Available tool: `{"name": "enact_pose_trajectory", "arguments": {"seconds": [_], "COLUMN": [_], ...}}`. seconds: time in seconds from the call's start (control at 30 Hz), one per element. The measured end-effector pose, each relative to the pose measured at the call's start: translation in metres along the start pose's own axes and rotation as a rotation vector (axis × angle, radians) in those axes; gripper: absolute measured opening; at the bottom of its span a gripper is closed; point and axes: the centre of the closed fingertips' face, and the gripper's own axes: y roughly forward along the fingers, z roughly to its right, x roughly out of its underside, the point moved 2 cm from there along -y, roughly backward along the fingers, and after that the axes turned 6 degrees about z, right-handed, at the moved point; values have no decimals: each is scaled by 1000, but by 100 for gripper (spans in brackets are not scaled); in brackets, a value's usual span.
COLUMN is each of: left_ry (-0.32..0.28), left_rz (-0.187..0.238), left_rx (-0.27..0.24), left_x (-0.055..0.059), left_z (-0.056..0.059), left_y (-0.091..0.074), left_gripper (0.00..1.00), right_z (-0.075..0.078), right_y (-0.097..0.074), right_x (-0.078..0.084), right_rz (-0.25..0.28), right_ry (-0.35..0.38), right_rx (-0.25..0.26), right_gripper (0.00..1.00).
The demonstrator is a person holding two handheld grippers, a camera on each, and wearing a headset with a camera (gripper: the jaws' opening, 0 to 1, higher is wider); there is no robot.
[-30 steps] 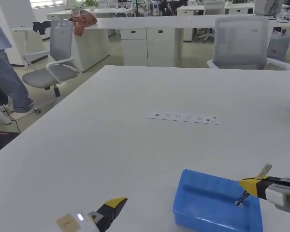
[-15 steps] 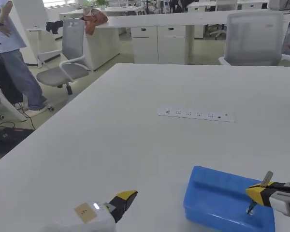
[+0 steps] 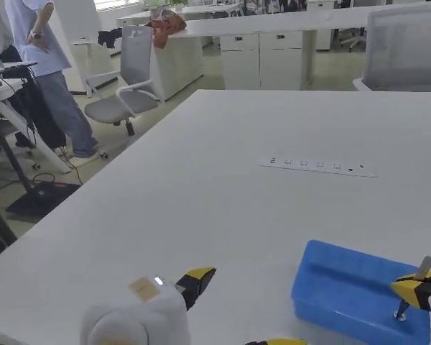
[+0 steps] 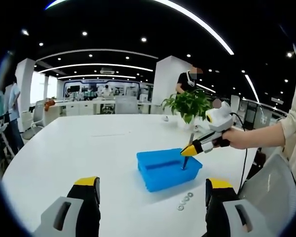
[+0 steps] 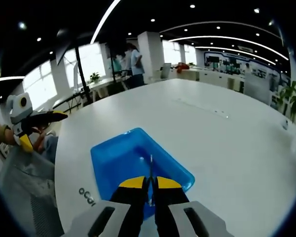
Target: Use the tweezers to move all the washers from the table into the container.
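A blue container (image 3: 345, 280) sits on the white table (image 3: 223, 208) at the near right. My right gripper (image 3: 416, 286) is shut on thin metal tweezers (image 3: 401, 309), whose tip points down into the container's right end. The right gripper view has the jaws (image 5: 149, 183) closed on the tweezers (image 5: 150, 168) above the container (image 5: 123, 158). Whether the tip carries a washer I cannot tell. Several small washers (image 4: 185, 201) lie on the table just beside the container (image 4: 163, 170). My left gripper (image 4: 153, 183) stands open, with nothing in it, a short way left of the container.
A flat power strip (image 3: 317, 166) lies further back on the table. Office chairs (image 3: 126, 79) and a standing person (image 3: 43, 57) are off the table's left side. A potted plant (image 4: 190, 103) stands at the table's far end.
The head camera has swung left, so everything sits further right in the picture. The left gripper has come up further into view. The right gripper keeps the tweezers over the container.
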Motion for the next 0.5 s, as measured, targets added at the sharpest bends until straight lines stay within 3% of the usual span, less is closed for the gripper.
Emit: {"name": "enact_pose_trajectory", "arguments": {"seconds": [0.27,0.5], "left_ry": [6,1], "left_rz": [-6,-10], "left_rx": [-6,0], "left_x": [1,2], "left_z": [-1,0], "left_y": [0,1], "left_gripper": [90,90], "right_z": [1,-20], "right_y": [-8,-18], "right_x": [-10,-33], "right_rz": [41,118], "right_ry": [17,21], "right_rx": [16,-18], "right_gripper": [3,3]}}
